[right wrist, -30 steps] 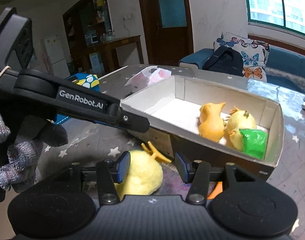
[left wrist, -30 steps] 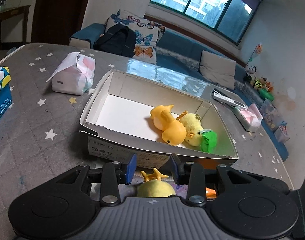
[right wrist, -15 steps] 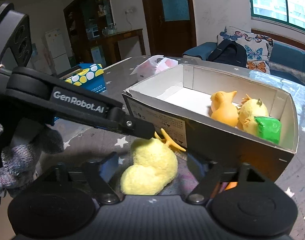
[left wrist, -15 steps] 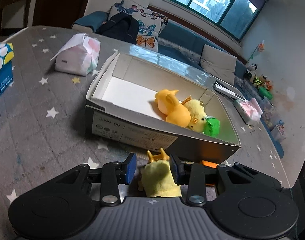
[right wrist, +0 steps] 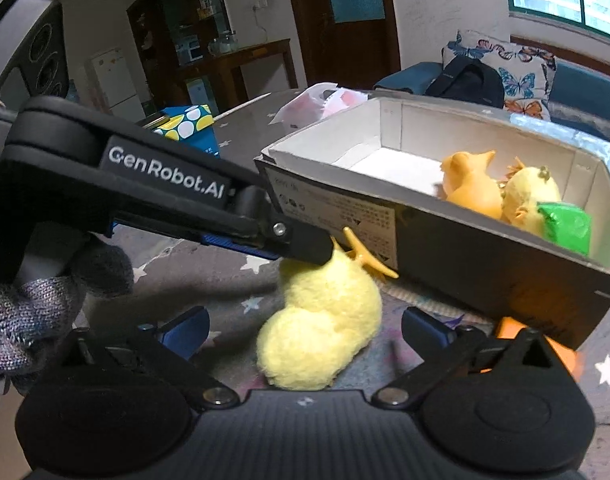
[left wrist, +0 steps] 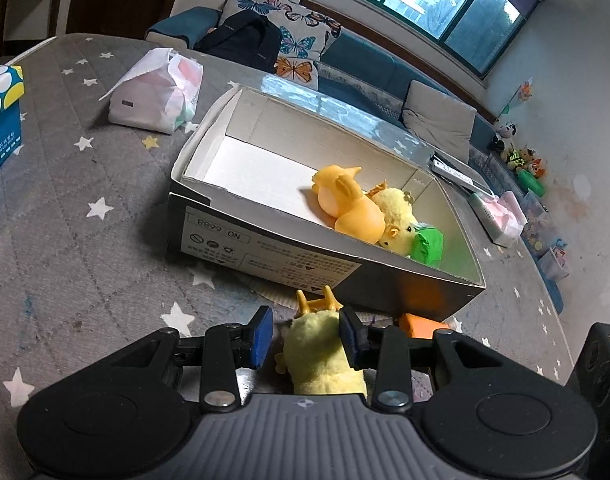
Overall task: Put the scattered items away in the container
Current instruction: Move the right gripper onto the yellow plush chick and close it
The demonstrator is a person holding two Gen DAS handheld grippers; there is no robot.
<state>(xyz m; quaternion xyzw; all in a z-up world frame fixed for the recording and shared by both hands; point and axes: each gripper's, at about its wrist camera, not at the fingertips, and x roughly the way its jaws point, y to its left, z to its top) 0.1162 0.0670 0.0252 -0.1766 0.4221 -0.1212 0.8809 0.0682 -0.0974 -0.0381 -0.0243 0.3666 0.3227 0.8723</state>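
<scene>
A yellow plush chick [left wrist: 319, 350] [right wrist: 325, 320] with orange feet lies on the grey star cloth in front of the cardboard box [left wrist: 265, 256] [right wrist: 465, 248]. My left gripper [left wrist: 306, 334] has its blue pads on either side of the chick; the right pad touches it, a small gap shows at the left pad. My right gripper [right wrist: 303, 330] is wide open, its pads well apart around the same chick. The box holds an orange rubber duck [left wrist: 345, 208], another yellow chick [left wrist: 397, 220] and a green item [left wrist: 427, 246].
An orange object [left wrist: 421, 326] lies by the box's near right corner. A pink tissue pack [left wrist: 153, 92] and a blue dotted box [left wrist: 1, 112] sit to the left. A remote and a pink pack [left wrist: 501, 216] lie at the far right.
My right gripper has opened wide and let go of the chick. My left gripper has come lower with the chick now further between its pads.
</scene>
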